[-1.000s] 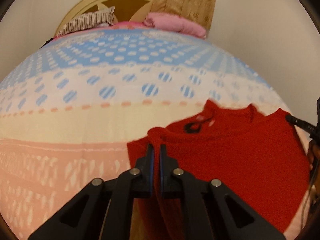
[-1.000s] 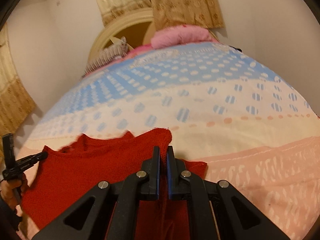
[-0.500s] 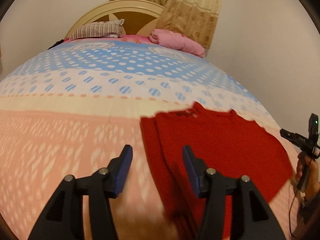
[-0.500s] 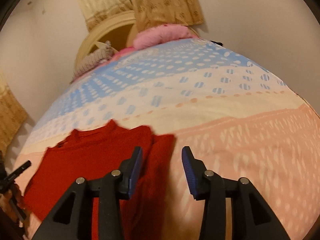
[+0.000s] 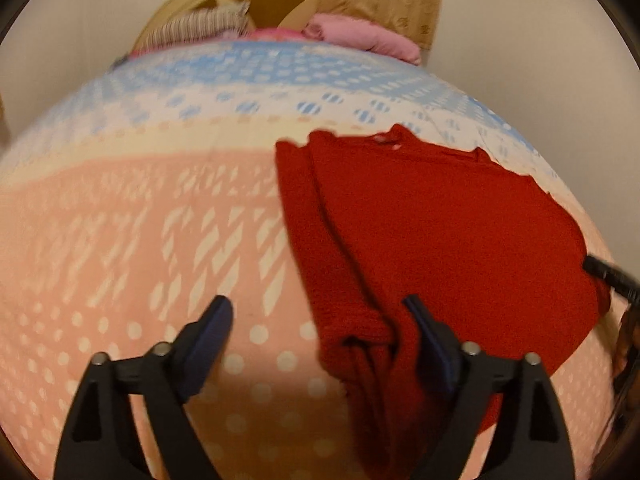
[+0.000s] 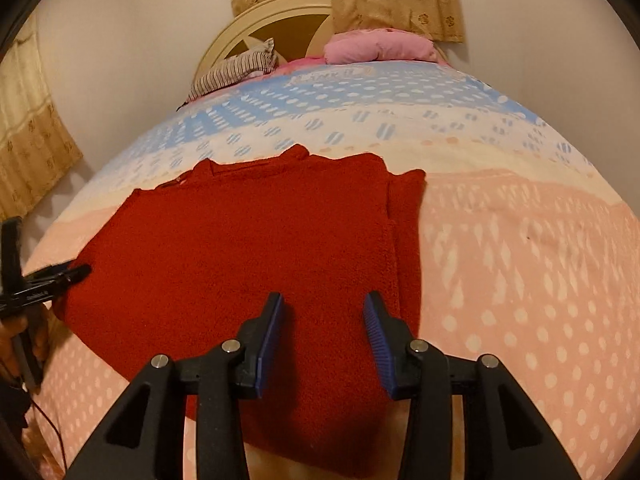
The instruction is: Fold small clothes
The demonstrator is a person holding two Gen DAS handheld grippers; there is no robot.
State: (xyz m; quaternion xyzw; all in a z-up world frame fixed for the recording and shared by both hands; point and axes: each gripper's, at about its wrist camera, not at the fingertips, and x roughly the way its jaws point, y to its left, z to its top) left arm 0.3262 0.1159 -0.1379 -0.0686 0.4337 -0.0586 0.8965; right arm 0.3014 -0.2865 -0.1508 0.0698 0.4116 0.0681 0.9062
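Note:
A red knitted sweater lies on the bed, its sleeve folded over along the near side edge. In the right wrist view the sweater fills the middle. My left gripper is open and empty, low over the sweater's bunched lower corner. My right gripper is open and empty, just above the sweater's lower right part near the folded edge. The other gripper's tip shows at the sweater's far side in each view.
The bedspread is pink with white marks near me and blue-dotted farther off. A striped pillow and a pink pillow lie by the rounded headboard. Curtains hang behind. White walls flank the bed.
Both grippers were shut on the sweater a second ago, then opened and let it go. They have since drawn back toward the hem and sit lower over the cloth.

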